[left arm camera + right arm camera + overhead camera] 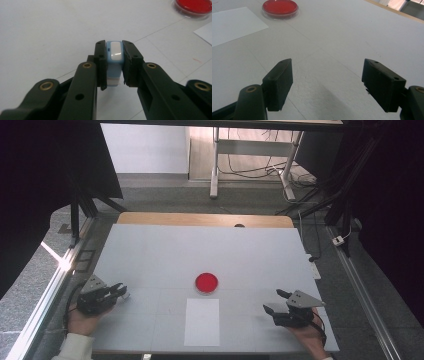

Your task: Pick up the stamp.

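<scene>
Nearest you, at the bottom left of the high view, your left gripper has its jaws clamped on a small blue and white stamp. In the left gripper view the pads press its two long sides and the white cap stands just above the jaw tips, so the stamp is upright and centred between them. It looks like light, hard plastic: stiff enough to take a firm squeeze, but smooth, so it could twist or slide out if you loosen the grip. Keep your hold low on the flat blue sides, not on the rounded white top.

At the bottom right of the high view, your right gripper rests with its jaws wide apart and nothing between them; in the right gripper view there is bare table between the pads.

Between your hands, at the bottom centre of the high view, lies a white sheet of paper, flat and thin. It will likely shift if you press on it at a slant, so come down straight.

Just beyond the paper's far edge sits a round red dish, shallow, with a clear rim. It is probably light and easy to push aside.
</scene>
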The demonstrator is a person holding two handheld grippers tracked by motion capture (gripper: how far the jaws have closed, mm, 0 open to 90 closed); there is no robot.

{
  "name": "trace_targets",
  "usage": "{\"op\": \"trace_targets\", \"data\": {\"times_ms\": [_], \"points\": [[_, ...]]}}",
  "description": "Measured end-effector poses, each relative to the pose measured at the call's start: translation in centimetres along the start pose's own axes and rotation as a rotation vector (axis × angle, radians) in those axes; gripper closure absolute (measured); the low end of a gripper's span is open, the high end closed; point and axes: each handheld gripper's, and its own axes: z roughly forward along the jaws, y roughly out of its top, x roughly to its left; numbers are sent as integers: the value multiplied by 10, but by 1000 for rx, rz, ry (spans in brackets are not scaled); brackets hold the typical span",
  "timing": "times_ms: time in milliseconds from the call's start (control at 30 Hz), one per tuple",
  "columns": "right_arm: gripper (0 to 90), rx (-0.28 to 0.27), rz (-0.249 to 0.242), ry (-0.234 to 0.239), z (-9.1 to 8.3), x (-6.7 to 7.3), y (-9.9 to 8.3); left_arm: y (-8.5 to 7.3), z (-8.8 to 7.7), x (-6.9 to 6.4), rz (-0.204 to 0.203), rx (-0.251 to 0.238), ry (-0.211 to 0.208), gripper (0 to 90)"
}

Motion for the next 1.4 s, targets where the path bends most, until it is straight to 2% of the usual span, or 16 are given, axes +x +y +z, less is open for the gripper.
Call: {"op": "trace_targets", "data": {"times_ms": [767,1400], "points": [[249,-14,0,-14,0,1,1,20,-2,-26,21,-76,-101,750],[250,-12,-3,-21,0,2,2,33,6,-40,43,-84,-140,750]]}}
